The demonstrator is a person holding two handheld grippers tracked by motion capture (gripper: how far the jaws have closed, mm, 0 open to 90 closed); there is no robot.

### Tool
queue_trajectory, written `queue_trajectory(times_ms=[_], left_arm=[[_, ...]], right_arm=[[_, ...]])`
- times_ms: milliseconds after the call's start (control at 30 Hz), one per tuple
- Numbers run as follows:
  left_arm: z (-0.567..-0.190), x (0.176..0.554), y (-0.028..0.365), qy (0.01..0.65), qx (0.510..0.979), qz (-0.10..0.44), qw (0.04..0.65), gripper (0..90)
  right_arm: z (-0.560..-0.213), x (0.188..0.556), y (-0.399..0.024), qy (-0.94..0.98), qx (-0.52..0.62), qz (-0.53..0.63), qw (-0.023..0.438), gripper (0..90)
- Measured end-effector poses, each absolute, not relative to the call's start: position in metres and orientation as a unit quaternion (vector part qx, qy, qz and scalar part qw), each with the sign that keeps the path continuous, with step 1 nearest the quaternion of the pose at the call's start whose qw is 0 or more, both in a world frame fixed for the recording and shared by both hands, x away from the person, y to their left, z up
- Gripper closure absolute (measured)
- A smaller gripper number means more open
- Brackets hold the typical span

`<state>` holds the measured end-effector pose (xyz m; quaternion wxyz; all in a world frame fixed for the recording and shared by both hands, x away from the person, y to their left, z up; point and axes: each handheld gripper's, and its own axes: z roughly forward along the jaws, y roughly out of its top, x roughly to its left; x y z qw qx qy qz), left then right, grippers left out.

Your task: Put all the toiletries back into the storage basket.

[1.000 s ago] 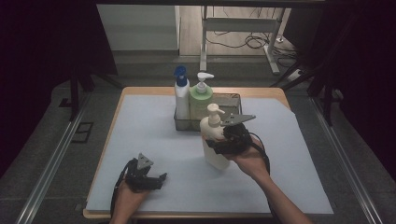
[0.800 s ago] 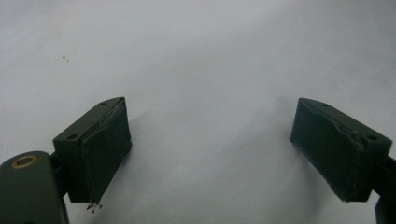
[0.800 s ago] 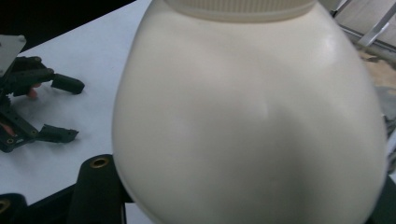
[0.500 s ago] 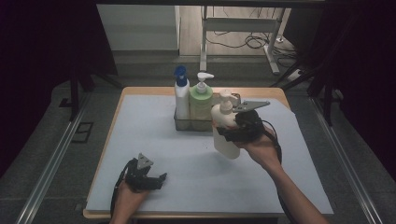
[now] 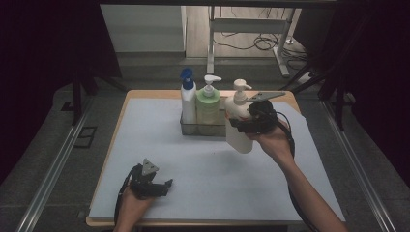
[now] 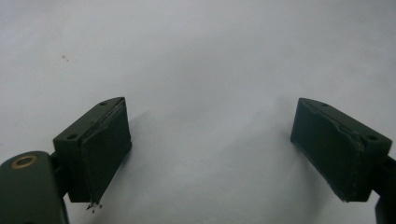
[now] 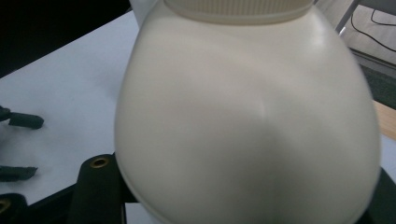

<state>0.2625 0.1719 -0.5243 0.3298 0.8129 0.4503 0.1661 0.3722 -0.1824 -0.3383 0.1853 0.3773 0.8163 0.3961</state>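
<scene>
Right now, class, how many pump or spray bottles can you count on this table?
3. A blue-capped bottle and a green pump bottle stand in the metal caddy; the right gripper holds a cream pump bottle beside it. Others may hide behind these.

Dim, dark-edged high view with a softly lit table; both gripper views are blurred close up.

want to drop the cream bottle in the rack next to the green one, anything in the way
Nothing visible blocks it. The cream bottle, held in the right gripper, hangs beside the rack. The blue-capped bottle and green bottle fill the rack's left and middle; whether its right end is free is hidden behind the cream bottle.
</scene>
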Motion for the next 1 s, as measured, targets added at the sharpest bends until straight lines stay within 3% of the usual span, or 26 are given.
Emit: queue_trajectory(times_ms=[1000], left_arm=[[-0.524, 0.263, 0.172, 0.45, 0.813, 0.166, 0.33, 11.8]], right_arm=[[-0.332, 0.427, -0.186, 0.787, 0.419, 0.398, 0.214, 36.9]])
